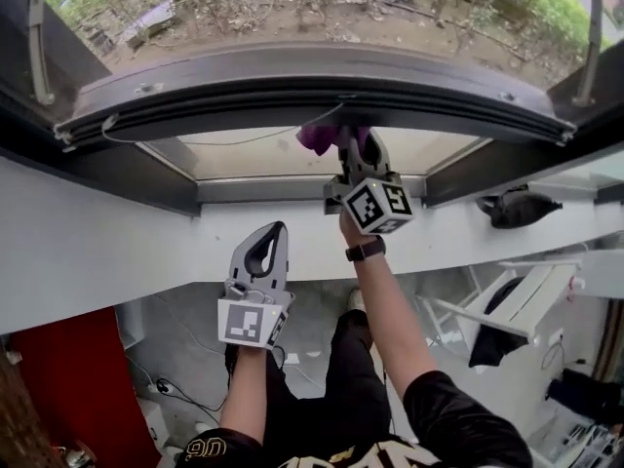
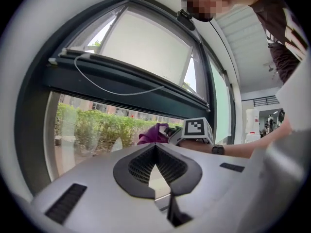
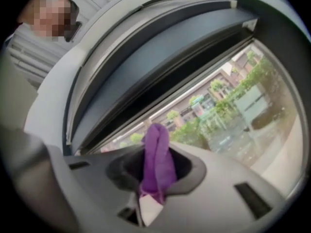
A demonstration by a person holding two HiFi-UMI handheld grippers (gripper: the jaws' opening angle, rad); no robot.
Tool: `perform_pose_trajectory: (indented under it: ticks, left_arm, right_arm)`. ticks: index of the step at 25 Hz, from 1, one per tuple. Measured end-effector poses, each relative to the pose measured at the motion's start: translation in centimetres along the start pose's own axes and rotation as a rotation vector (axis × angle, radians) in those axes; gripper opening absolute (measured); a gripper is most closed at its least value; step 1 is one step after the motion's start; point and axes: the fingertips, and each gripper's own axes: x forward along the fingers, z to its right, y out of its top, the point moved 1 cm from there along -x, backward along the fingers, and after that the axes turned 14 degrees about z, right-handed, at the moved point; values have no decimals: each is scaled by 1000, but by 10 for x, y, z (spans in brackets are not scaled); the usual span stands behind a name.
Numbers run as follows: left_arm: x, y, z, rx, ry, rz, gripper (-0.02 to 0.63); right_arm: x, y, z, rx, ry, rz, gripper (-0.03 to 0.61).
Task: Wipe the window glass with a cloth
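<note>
- The right gripper is raised to the window, and its jaws are clamped on a purple cloth.
- In the right gripper view the cloth stands up in a folded bunch from between the closed-in jaws of the gripper. Its top pokes past the tips towards the glass.
- The cloth sits at the top edge of the lower pane, just below the dark frame bar. Whether it presses on the glass cannot be told.
- From the left gripper view the cloth shows beside the right gripper's marker cube, with green hedge behind the glass.
- The left gripper hangs lower, in front of the white sill and well apart from the cloth.
- Its jaws meet at the tips with nothing between them. Only a leaf-shaped gap lies behind the tips.
- A thin white cord loops along the dark bar.
- A dark watch is on the right wrist.
- A black object lies on the sill to the right, away from both grippers.
- Through the open top of the window, bare ground and plants show outside.
</note>
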Motion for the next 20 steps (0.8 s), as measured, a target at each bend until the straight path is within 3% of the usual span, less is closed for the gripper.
perform_pose_trajectory:
  ticks: [7, 11, 15, 20]
  left_arm:
    - [86, -44, 127, -85, -171, -9, 8]
    - [92, -39, 144, -144, -207, 26, 8]
    - [67, -30, 100, -98, -136, 15, 8]
    - [3, -10, -8, -33, 13, -30, 8]
  right_arm:
    - [-54, 144, 202, -120, -258, 110, 80]
    - [-69, 175, 241, -157, -366, 141, 80]
    - [-72, 127, 193, -161, -286, 48, 80]
    - [-38, -1, 22, -52, 7, -93, 80]
